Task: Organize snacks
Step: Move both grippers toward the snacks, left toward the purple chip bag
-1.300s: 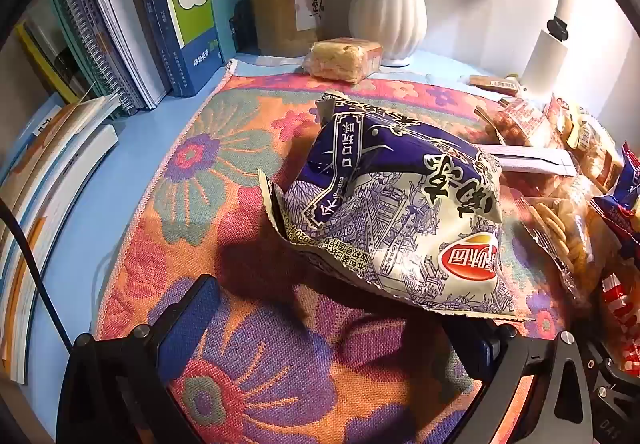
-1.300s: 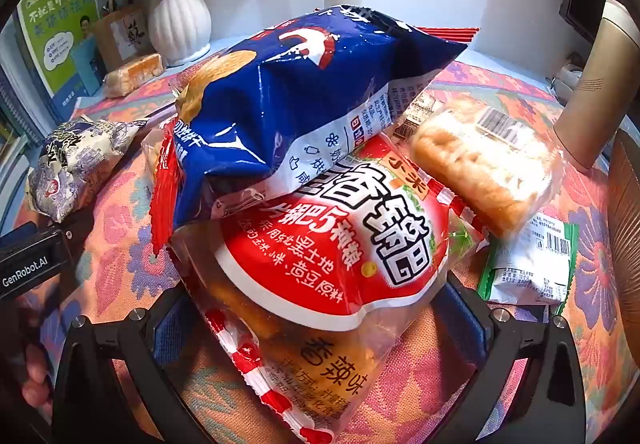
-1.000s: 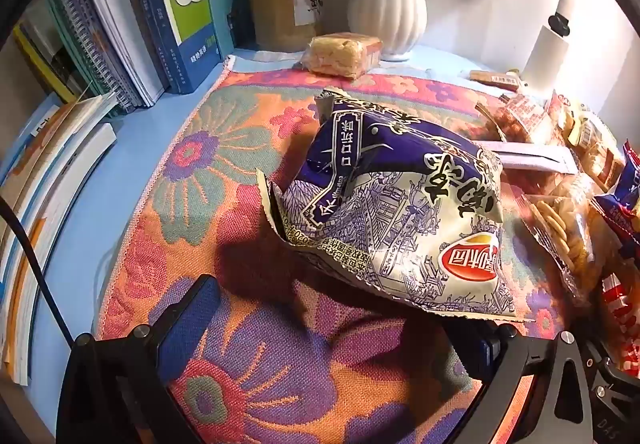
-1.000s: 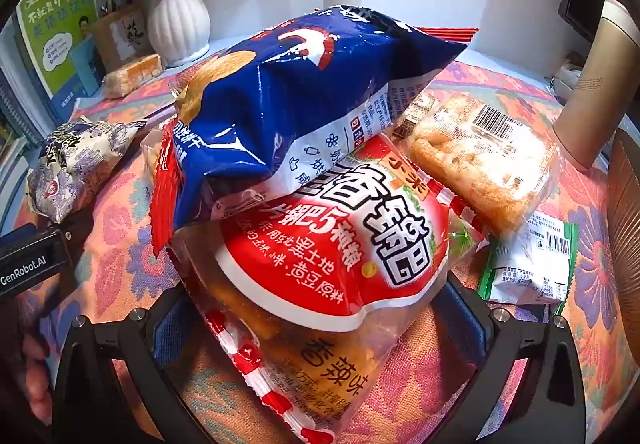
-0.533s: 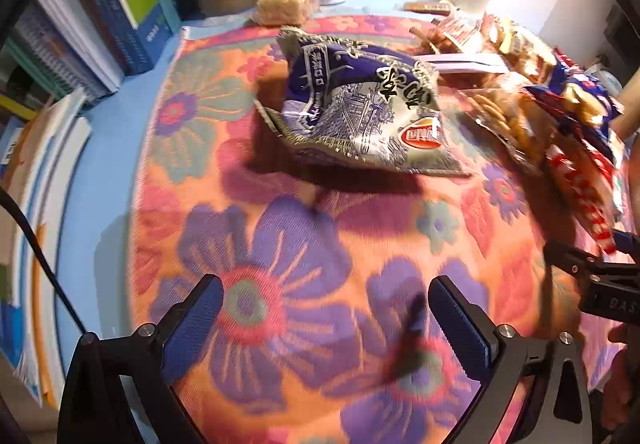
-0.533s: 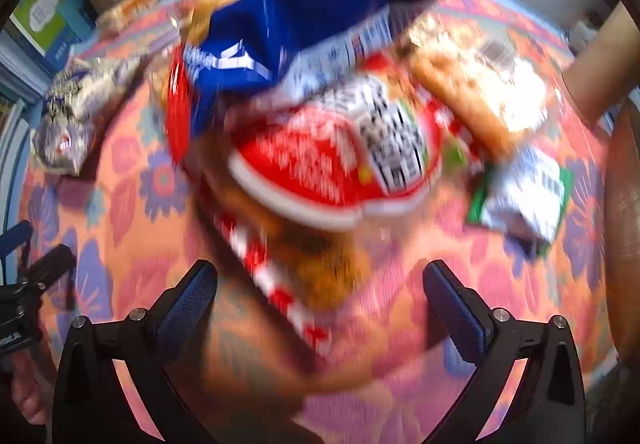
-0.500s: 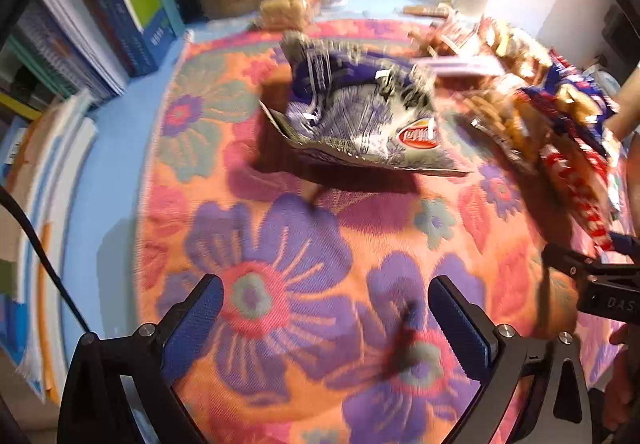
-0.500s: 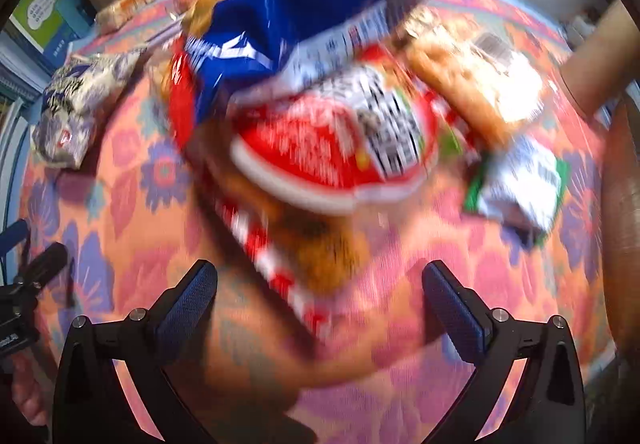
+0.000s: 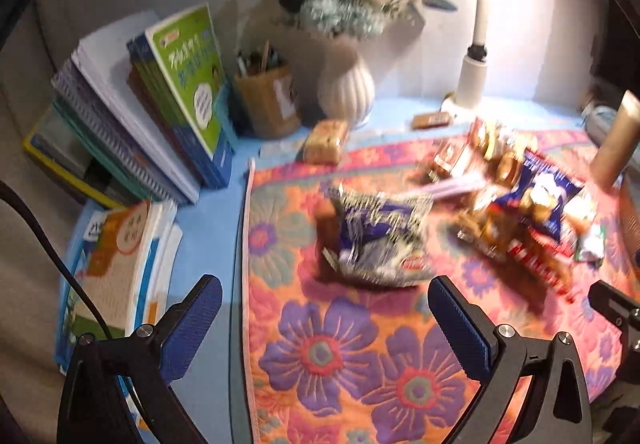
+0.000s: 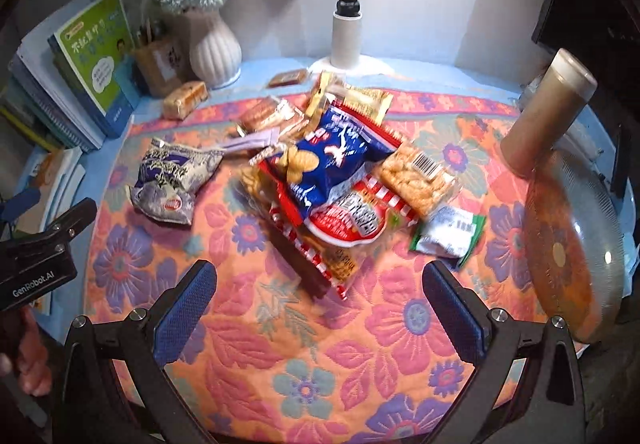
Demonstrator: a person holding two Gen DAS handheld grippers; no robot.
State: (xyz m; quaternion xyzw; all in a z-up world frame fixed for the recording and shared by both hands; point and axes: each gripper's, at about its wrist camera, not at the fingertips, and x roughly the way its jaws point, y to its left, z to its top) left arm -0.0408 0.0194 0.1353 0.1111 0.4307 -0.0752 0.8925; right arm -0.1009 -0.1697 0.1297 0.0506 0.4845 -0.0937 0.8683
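Observation:
A purple-and-white snack bag (image 9: 376,240) (image 10: 170,179) lies alone on the floral cloth (image 9: 360,364) (image 10: 312,344). To its right is a pile of snacks: a blue bag (image 10: 332,159) (image 9: 544,199) on a red-and-white bag (image 10: 344,219), a clear pack of crackers (image 10: 416,175) and a small green-and-white packet (image 10: 448,236). My left gripper (image 9: 326,316) hangs open above the cloth, short of the purple bag. My right gripper (image 10: 320,300) is open too, held back from the pile. Both hold nothing.
Books (image 9: 160,115) stand and lie at the left. A pen holder (image 9: 266,99), a white vase (image 9: 346,91) and a lamp post (image 10: 348,23) line the back. A wrapped cake (image 10: 186,93) and a small bar (image 10: 288,77) sit near the vase. A tan bottle (image 10: 548,115) and glass bowl (image 10: 576,244) stand at right.
Both grippers have pulled up and back from the snacks, so much more of the table shows. The purple bag and the pile stay where they were.

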